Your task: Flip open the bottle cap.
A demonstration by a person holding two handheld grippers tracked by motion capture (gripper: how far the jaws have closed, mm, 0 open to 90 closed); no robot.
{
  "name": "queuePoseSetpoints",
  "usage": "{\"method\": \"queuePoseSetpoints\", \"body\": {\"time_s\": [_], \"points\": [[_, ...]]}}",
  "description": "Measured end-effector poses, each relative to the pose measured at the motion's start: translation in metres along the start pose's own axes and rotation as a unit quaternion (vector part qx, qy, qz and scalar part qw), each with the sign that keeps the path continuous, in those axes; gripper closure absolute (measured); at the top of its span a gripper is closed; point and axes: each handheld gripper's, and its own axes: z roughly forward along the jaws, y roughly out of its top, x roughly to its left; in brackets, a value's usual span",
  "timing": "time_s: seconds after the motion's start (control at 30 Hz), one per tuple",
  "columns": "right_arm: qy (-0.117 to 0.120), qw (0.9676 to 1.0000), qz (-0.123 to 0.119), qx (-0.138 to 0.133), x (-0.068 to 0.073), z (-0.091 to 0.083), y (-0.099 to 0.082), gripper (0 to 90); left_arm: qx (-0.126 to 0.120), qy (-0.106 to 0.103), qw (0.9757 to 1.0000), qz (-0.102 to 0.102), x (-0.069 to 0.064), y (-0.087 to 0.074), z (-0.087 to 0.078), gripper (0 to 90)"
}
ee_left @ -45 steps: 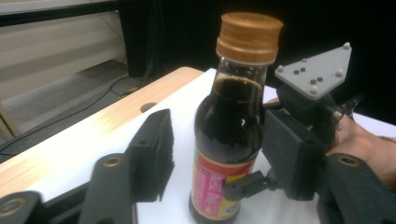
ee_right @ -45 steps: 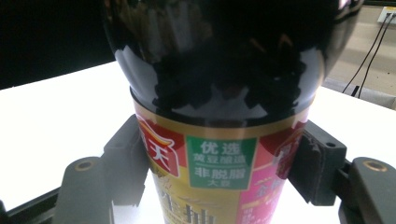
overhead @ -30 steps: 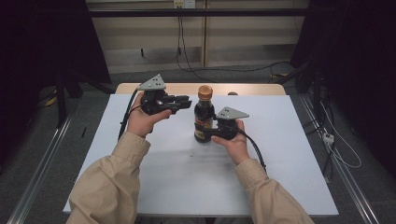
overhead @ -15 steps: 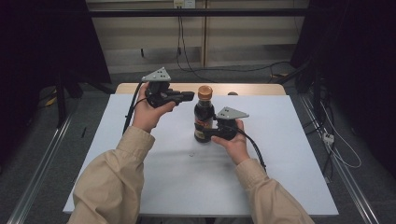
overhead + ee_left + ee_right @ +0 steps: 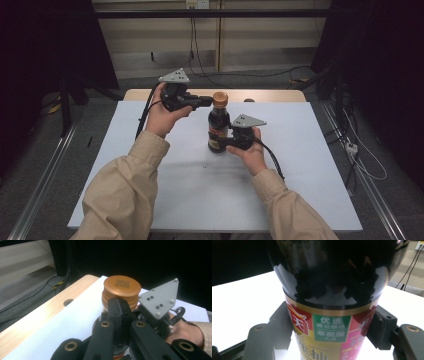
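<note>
High view: my right fingers (image 5: 223, 141) are clamped on the labelled lower body of the dark sauce bottle (image 5: 218, 125), which stands upright on the white counter (image 5: 300, 165), a hold I judge is meant to steady it while the cap is worked. My left fingers (image 5: 206, 102) are clenched together with nothing between them, tips at the orange cap (image 5: 122, 287), which remains seated. Contents look dark and nearly full.

Bottle (image 5: 218, 125) upright on table (image 5: 310, 170) — left tool (image 5: 209, 102) at cap (image 5: 220, 98), right tool (image 5: 223, 142) low.
</note>
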Motion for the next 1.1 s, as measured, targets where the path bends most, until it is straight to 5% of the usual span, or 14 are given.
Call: {"method": "queuePoseSetpoints", "body": {"time_s": [0.1, 0.17, 0.2, 0.27, 0.37, 0.5, 0.67, 1.1], "points": [[-0.004, 1.0000, 0.001, 0.005, 0.001, 0.000, 0.001, 32.2, 0.002, -0.003, 1.0000, 0.002, -0.002, 0.001, 0.000, 90.0], [-0.003, 1.0000, 0.004, 0.001, -0.001, 0.000, 0.000, 32.3, -0.006, -0.051, 0.9987, 0.003, -0.007, 0.003, 0.005, 90.0], [-0.003, 1.0000, 0.004, 0.000, -0.001, 0.001, 0.000, 32.3, -0.037, -0.067, 0.9970, -0.005, -0.012, 0.005, 0.008, 90.0], [-0.007, 0.9990, -0.043, 0.008, 0.012, 0.006, 0.005, 32.1, -0.049, -0.024, 0.9985, -0.009, -0.021, 0.023, 0.011, 90.0], [-0.027, 0.9953, -0.090, 0.025, 0.029, 0.013, 0.011, 31.9, -0.033, -0.012, 0.9993, -0.006, -0.027, 0.036, 0.007, 90.0], [-0.014, 0.9989, -0.039, 0.020, 0.013, 0.009, 0.009, 32.0, -0.004, 0.007, 1.0000, -0.003, -0.021, 0.030, -0.008, 90.0], [-0.007, 0.9999, -0.005, 0.008, 0.003, 0.002, 0.002, 32.0, 0.023, 0.015, 0.9996, -0.011, -0.011, 0.013, -0.015, 90.0], [-0.004, 1.0000, -0.004, 0.002, 0.002, 0.001, 0.000, 32.0, 0.028, 0.014, 0.9991, -0.030, -0.002, 0.007, -0.003, 90.0]]}}
